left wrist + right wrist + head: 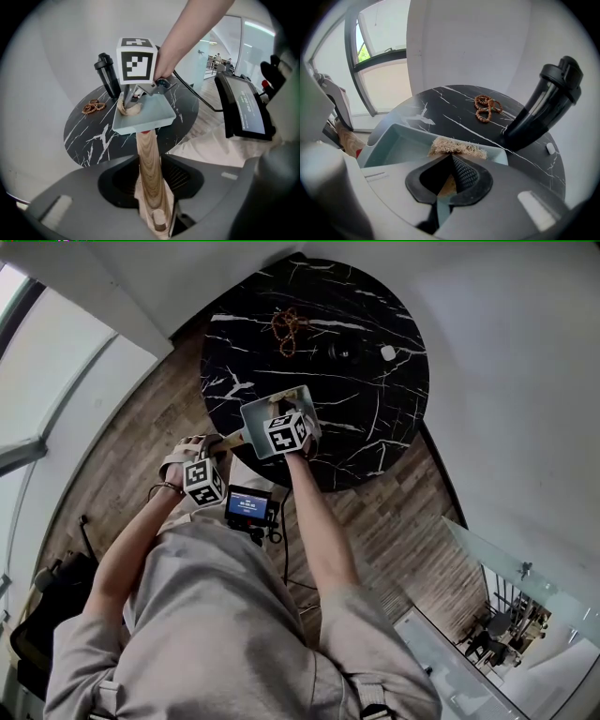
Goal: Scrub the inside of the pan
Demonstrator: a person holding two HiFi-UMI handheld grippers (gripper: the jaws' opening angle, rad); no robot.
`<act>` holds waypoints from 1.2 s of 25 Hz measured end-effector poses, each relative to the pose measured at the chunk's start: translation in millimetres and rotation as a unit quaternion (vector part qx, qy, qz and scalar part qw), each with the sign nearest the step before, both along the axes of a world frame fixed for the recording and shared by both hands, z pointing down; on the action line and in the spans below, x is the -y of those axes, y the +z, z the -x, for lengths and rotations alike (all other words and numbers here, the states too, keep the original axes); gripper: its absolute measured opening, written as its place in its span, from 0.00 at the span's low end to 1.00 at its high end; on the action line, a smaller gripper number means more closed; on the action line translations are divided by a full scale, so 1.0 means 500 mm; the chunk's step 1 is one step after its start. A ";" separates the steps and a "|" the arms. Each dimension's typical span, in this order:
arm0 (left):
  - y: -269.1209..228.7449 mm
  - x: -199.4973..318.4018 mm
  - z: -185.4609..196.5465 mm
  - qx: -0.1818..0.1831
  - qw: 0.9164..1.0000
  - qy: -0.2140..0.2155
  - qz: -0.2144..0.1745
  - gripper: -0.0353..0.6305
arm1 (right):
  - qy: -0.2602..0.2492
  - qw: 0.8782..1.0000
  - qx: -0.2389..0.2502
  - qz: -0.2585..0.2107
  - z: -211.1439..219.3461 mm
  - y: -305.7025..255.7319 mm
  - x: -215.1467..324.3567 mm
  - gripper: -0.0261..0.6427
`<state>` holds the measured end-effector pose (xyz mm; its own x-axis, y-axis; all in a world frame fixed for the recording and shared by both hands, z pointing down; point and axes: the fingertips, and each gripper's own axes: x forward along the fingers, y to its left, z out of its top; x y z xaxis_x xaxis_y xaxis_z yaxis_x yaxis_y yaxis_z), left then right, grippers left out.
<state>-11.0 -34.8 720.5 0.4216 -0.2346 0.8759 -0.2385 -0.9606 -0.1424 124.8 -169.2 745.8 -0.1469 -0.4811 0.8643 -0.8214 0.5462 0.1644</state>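
Pale blue square pan (149, 117), at the black marble table's (375, 427) near edge. Your left gripper (151, 187) clamps its wooden handle (148, 159); your right gripper (449, 176) pinches a fibrous scrubber (457, 147) against its inside. The writing on the screen (247, 108) is too small to read.

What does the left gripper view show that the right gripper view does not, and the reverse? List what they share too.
Only the left gripper view: a marker cube, the person's forearm, a dark screen, and the left gripper closed on the wooden handle of the pan.
Only the right gripper view: a window, and the right gripper shut on the fibre scrubber, seen close.
Both: the pan, the scrubber inside it, a string of beads, a black bottle and the marble table.
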 end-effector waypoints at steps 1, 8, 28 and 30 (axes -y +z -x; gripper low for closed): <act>0.000 0.000 0.000 -0.002 1.000 0.000 0.001 0.27 | -0.005 1.000 0.002 0.001 0.009 0.001 -0.003 0.07; 0.000 -0.003 -0.007 -0.009 1.000 0.005 0.005 0.28 | -0.035 0.999 0.023 0.009 0.069 0.002 -0.022 0.07; -0.003 0.000 -0.005 -0.006 1.000 0.014 0.003 0.28 | -0.031 0.983 0.161 0.087 0.139 0.000 -0.048 0.07; -0.003 0.002 -0.005 -0.007 1.000 0.009 0.003 0.28 | -0.031 0.979 0.181 0.088 0.140 -0.009 -0.048 0.07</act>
